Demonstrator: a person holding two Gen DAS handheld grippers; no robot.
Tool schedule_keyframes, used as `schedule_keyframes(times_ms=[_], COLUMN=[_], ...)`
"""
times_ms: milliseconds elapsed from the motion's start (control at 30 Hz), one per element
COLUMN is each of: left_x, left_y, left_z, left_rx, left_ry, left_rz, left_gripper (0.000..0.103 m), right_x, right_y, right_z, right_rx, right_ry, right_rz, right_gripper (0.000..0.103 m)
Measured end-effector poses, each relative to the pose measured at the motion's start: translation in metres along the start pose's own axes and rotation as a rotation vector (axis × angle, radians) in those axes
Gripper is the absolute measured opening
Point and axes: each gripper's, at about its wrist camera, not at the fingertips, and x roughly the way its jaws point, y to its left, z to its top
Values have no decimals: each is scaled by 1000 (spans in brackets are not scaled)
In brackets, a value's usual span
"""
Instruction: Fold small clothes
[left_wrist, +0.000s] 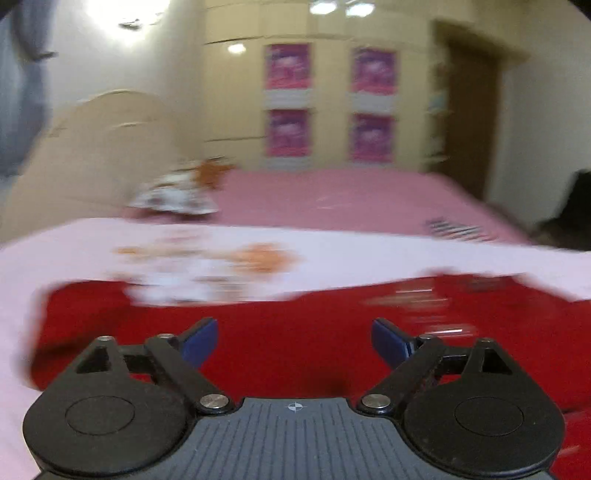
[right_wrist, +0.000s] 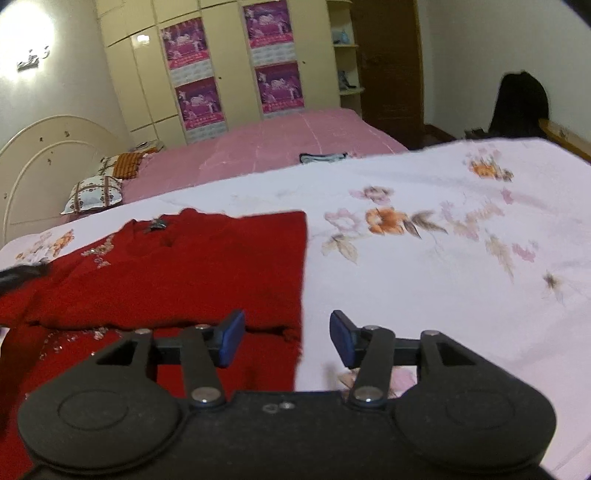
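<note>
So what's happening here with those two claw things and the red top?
A person is holding a claw in each hand, working on folding a red sweater spread on a pale floral sheet on a bed. The sweater already has a fold across it. Both the left claw and the right claw are open and holding nothing. The left one hovers over the red fabric; the right sits at the sweater's right edge.

Fuzzy knitted red sweater (right_wrist: 177, 266) under matt black plastic gripper (right_wrist: 287, 338); smooth floral cotton sheet (right_wrist: 424, 280) ahead.
</note>
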Motion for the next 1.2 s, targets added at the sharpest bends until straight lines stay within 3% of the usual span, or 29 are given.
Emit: schedule_keyframes(times_ms=[100, 200, 267, 433, 467, 500, 567, 600, 767, 833, 1000, 1067, 1200], left_x=[19, 37, 42, 55, 57, 59, 71, 75, 58, 36, -24, -32, -28], left_y=[62, 97, 94, 82, 80, 75, 88, 92, 111, 94, -8, -62, -165], left_z=[1, -6, -14, -8, -5, -3, 2, 3, 6, 17, 32, 23, -17], left_rx=[163, 346, 405, 501, 494, 458, 358, 313, 87, 81, 69, 71, 144], left_ry=[63, 134, 176, 145, 149, 166, 200, 205, 118, 33, -78, -60, 39], left_rz=[219, 323, 318, 344, 345, 327, 286, 275, 201, 98, -266, -380, -510], left_gripper=[73, 68, 58, 57, 44, 37, 13, 9, 5, 5, 5, 5, 5], right_x=[10, 15, 17, 17, 16, 17, 16, 16, 15, 14, 16, 15, 9], right_y=[1, 12, 20, 28, 28, 27, 24, 23, 20, 18, 20, 25, 39], right_z=[-7, -10, -10, -5, -4, -3, -2, -1, -2, -2, -3, -2, 0], right_rx=[25, -4, -30, -65, -68, -67, -62, -59, -53, -44, -15, -1, 1], right_ry=[30, 39, 42, 31, 30, 31, 31, 30, 30, 28, 26, 27, 18], right_rz=[8, 33, 44, 49, 44, 41, 34, 31, 28, 25, 23, 34, 72], right_gripper=[50, 50, 50, 50, 50, 50, 50, 50, 50, 50, 50, 50, 50])
